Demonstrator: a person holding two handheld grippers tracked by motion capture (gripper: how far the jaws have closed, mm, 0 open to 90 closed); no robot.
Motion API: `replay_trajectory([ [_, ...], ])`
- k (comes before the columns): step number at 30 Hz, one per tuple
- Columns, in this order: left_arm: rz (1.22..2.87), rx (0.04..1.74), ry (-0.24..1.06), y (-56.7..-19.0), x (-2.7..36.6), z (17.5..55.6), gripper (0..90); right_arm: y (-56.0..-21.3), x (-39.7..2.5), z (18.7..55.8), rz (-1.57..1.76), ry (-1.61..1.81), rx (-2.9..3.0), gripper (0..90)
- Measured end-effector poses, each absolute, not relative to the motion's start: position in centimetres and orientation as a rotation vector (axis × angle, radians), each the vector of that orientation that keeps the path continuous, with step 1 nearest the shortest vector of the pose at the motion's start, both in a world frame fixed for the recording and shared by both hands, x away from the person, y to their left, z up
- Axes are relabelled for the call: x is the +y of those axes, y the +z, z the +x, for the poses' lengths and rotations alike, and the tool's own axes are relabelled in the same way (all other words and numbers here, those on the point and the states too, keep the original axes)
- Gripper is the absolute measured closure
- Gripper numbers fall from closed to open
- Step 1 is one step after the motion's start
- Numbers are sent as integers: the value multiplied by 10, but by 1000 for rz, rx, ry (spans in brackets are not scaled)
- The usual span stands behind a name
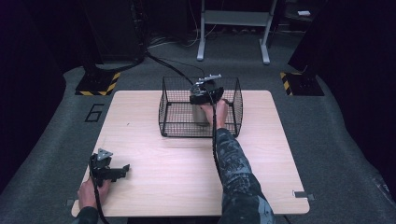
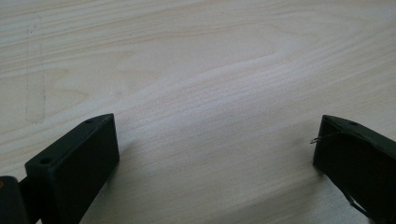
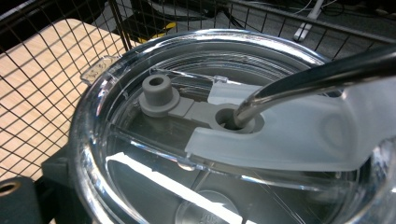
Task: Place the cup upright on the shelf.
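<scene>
A steel tumbler [image 1: 200, 115] stands upright inside the black wire basket [image 1: 170, 109] at the table's far middle. My right gripper [image 1: 205, 92] is at the tumbler's top, and it looks shut on the tumbler. In the right gripper view the clear lid [image 3: 95, 121] sits very close, with a metal straw [image 3: 317, 77] through its frosted slider and a grey plug [image 3: 156, 93] beside it. One black finger [image 3: 18, 198] presses by the tumbler's side; the other is hidden. My left gripper [image 1: 122, 169] rests open on the table's front left, nothing between its fingers [image 2: 74, 168].
The light wooden table [image 1: 177, 158] lies bare between the basket and the front edge. Basket mesh [image 3: 46, 70] rises around the tumbler. Beyond the table are grey carpet, a metal stand's legs [image 1: 233, 28] and floor cables.
</scene>
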State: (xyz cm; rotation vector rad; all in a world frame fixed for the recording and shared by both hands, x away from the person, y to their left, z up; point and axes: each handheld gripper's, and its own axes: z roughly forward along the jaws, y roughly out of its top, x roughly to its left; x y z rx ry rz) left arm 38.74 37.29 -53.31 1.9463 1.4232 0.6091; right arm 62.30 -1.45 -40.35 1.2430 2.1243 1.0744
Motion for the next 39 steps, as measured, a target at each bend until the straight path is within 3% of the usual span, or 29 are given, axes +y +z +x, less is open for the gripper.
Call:
replay_trajectory([
  [16,1952,1421,611,-533,373,388,1,-412,-26,610,1240,1096,2155,32],
  [26,1954,1420,613,-533,373,388,1,-403,-29,610,1293,1070,2217,0],
  [39,1953,1421,614,-533,373,388,1,-376,-51,578,1292,1086,2242,0],
])
